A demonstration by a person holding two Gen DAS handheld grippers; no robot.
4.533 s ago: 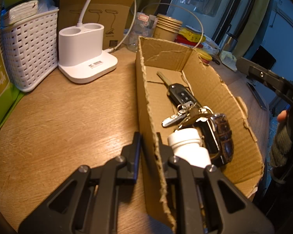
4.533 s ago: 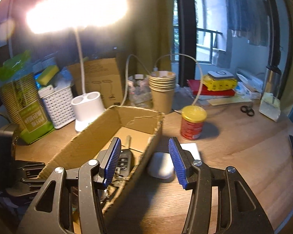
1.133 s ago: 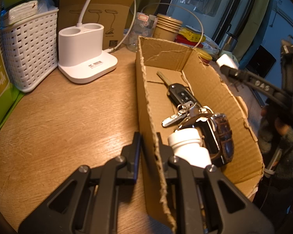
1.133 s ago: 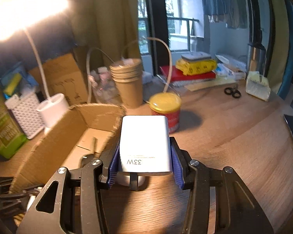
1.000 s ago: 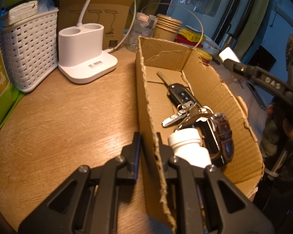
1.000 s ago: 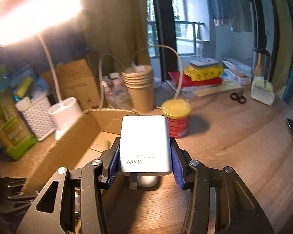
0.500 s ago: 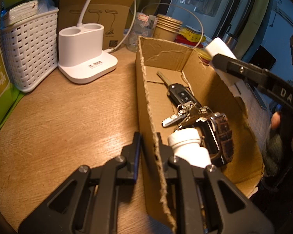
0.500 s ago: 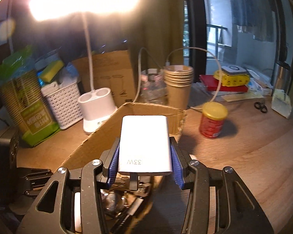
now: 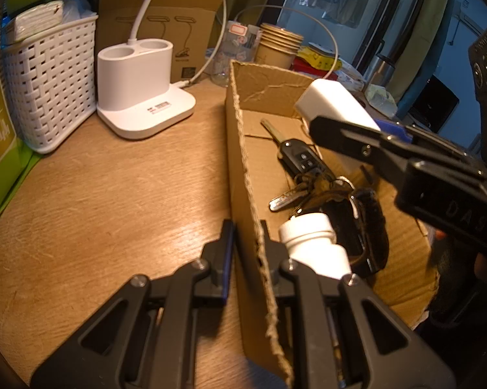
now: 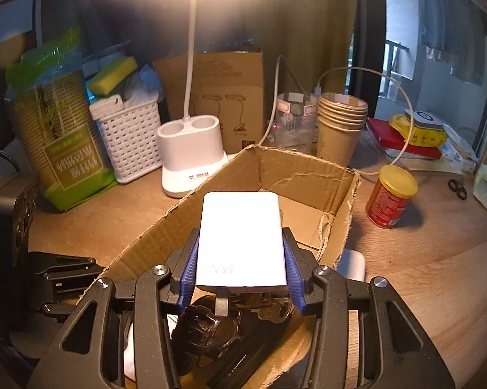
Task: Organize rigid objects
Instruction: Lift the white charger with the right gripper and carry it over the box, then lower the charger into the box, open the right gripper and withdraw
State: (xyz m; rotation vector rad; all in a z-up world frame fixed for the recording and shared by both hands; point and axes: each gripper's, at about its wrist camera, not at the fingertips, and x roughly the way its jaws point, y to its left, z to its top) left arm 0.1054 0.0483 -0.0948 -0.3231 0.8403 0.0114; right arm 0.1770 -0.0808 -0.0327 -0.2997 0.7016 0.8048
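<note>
A torn cardboard box (image 9: 240,149) (image 10: 308,175) lies open on the wooden table. Inside it rest a car key with a key bunch (image 9: 303,165), a brown-strapped watch (image 9: 370,227) and a white bottle (image 9: 311,243). My left gripper (image 9: 246,246) is shut on the box's near side wall. My right gripper (image 10: 240,269) is shut on a white charger block (image 10: 242,240) (image 9: 332,107) marked 33W. It holds the charger in the air above the box, over the keys (image 10: 272,311) and watch (image 10: 204,327).
A white lamp base (image 9: 143,87) and a white basket (image 9: 49,81) stand left of the box. Stacked paper cups (image 10: 340,126) and a yellow-lidded jar (image 10: 391,196) stand behind and right of it. A white object (image 10: 352,264) lies outside the box's right wall.
My right gripper has carried the charger leftward from beside the box to above its inside, rolling a little. The left gripper and the box have not moved.
</note>
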